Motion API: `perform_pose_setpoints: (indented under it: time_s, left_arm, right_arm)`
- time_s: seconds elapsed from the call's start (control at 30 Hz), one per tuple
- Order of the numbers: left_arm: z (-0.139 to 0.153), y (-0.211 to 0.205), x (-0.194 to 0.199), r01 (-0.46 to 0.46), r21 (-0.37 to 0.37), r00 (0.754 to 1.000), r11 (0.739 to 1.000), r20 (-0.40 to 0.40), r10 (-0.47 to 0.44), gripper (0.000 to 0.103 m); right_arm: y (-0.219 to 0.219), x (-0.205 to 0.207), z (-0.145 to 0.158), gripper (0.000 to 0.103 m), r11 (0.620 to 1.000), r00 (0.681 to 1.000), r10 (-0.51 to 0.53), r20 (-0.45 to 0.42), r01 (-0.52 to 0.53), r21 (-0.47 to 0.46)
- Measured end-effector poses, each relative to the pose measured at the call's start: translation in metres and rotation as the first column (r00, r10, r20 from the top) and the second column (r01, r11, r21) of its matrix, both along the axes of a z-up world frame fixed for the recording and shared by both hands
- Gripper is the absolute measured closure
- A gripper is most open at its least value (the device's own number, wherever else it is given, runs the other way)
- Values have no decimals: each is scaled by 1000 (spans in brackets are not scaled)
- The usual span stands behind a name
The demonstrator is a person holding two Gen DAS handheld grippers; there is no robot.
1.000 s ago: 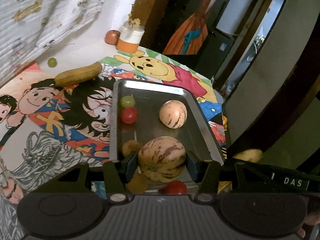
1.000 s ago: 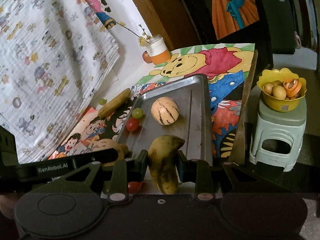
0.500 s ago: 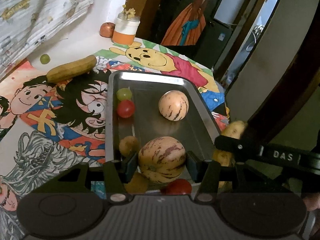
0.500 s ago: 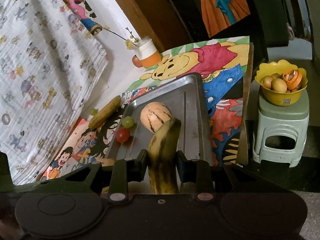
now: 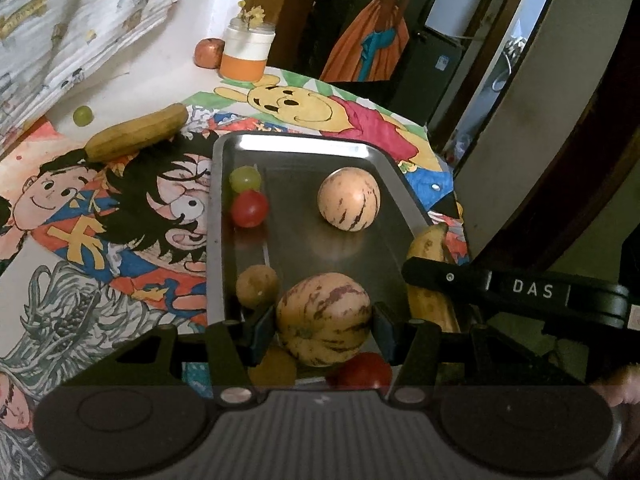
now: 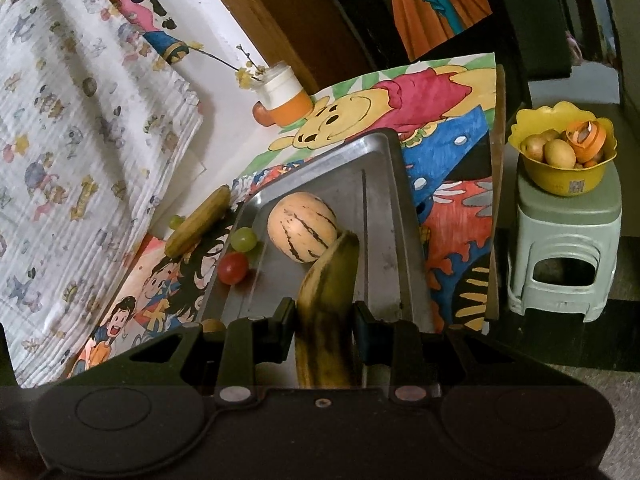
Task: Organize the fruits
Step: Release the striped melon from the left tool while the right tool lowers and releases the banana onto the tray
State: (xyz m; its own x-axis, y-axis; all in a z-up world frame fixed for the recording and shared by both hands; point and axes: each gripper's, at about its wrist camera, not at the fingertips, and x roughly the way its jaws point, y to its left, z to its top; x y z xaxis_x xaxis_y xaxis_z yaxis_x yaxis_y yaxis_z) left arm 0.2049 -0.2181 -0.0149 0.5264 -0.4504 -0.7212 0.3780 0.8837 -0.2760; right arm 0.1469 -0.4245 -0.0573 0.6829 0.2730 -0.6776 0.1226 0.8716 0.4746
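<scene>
We are looking through dim, warm-tinted fisheye pictures whose corners are going black and whose edges are bending. Glare is streaking the far rim of the metal tray (image 5: 304, 145), daylight is glowing at upper right, and fine detail is smearing softly.

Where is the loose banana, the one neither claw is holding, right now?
The loose banana lies off the metal tray, on the cartoon cloth beyond its far left corner in the left wrist view, with a green grape just past it on the white tabletop.
</scene>
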Motion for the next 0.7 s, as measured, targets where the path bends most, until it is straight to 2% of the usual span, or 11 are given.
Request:
perform_pose_setpoints:
  time_s: [0.53,0.7]
  left_arm:
    - [-3,3,-2,-11,-10,1000,1000,-3,11,46]
    - [-3,3,-2,-11,-8,1000,1000,-2,11,46]
  right_arm:
    - [4,3,-1,69,1000,1000,-5,-7,5,-27]
    - [5,2,2,65,999,1000,-2,-11,1,-50]
